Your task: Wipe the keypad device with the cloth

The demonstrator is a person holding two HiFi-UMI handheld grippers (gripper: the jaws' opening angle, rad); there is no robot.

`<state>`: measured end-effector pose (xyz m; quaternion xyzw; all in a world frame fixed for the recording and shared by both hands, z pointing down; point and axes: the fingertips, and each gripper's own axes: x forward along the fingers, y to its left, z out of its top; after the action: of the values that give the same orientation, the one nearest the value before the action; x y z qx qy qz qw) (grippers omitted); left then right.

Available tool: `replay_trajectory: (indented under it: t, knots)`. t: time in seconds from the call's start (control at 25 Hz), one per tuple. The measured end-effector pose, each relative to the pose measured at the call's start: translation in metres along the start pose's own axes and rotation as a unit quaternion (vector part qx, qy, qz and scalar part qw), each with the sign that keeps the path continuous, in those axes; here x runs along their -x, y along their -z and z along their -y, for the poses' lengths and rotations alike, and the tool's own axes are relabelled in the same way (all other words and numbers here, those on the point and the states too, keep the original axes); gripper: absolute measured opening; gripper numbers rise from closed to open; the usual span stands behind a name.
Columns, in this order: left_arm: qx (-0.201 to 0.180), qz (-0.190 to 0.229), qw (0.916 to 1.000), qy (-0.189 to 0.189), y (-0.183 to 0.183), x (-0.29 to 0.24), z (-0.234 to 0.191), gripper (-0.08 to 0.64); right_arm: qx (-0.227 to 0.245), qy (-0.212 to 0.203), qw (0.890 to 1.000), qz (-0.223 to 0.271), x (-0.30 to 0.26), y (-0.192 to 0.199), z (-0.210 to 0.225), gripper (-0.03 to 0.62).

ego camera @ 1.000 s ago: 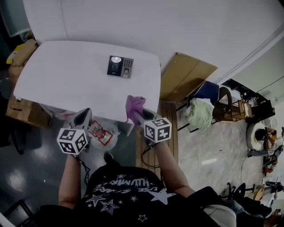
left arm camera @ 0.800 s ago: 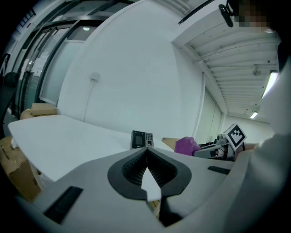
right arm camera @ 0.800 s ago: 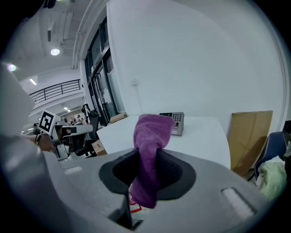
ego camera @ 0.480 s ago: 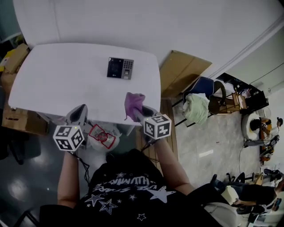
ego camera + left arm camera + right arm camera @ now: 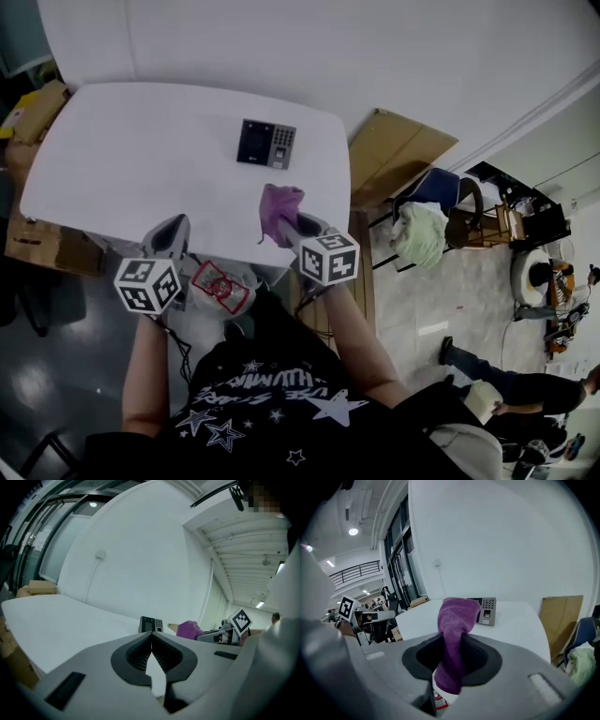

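A dark keypad device point(image 5: 266, 144) with a screen and a grey key block lies flat on the white table point(image 5: 141, 169), towards its far right. It also shows as a small keypad device point(image 5: 150, 625) in the left gripper view and as the keypad device point(image 5: 487, 611) in the right gripper view. My right gripper point(image 5: 289, 227) hovers over the table's near edge, shut on a purple cloth point(image 5: 278, 210) that bunches above its jaws; the cloth point(image 5: 454, 634) fills the middle of the right gripper view. My left gripper point(image 5: 172, 234) sits at the near edge further left, shut and holding nothing.
Cardboard boxes point(image 5: 37, 103) stand at the table's left side. A flat cardboard sheet point(image 5: 398, 155) leans on the floor to the right, with a chair and green bundle point(image 5: 420, 234) beyond. A white bag with a red label point(image 5: 220, 286) sits under the near edge.
Both grippers have stayed near the table's front edge. The head view has shifted a little, so the keypad device sits slightly further right in it.
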<state>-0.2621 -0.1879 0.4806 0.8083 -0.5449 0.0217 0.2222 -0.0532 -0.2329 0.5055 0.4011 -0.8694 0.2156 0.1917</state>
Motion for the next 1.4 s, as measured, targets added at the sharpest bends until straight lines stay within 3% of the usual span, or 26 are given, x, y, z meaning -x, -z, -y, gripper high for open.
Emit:
replay_trajectory:
  t: [0.92, 1.4]
  knots:
    - [0.019, -0.029, 0.9986, -0.040, -0.022, -0.102, -0.031, 0.008, 0.003, -0.077, 0.997, -0.026, -0.135, -0.078, 0.059, 0.097]
    - [0.022, -0.045, 0.9975, -0.051, -0.037, -0.147, -0.047, 0.008, -0.013, -0.087, 0.994, -0.057, -0.195, -0.086, 0.076, 0.097]
